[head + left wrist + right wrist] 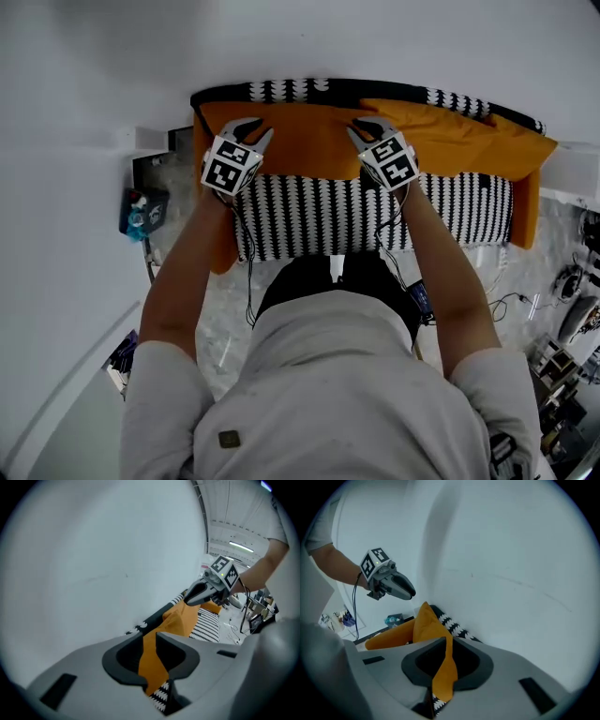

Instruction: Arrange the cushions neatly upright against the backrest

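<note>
An orange cushion (309, 141) stands along the black-and-white patterned backrest (309, 91) of a small sofa. My left gripper (251, 127) is shut on its top edge near the left corner; the orange fabric (151, 660) runs between the jaws of that gripper (150, 641). My right gripper (367, 127) is shut on the same top edge further right, and orange cloth (445, 667) is pinched in its jaws (443, 645). Each gripper shows in the other's view: the right gripper (202, 592), the left gripper (396, 587). A second orange cushion (473, 142) leans at the right.
The patterned seat (328, 217) lies below the cushions. A white wall rises right behind the backrest. A blue object (141, 211) sits on a low stand to the left. Cables and gear (553, 309) litter the floor at the right.
</note>
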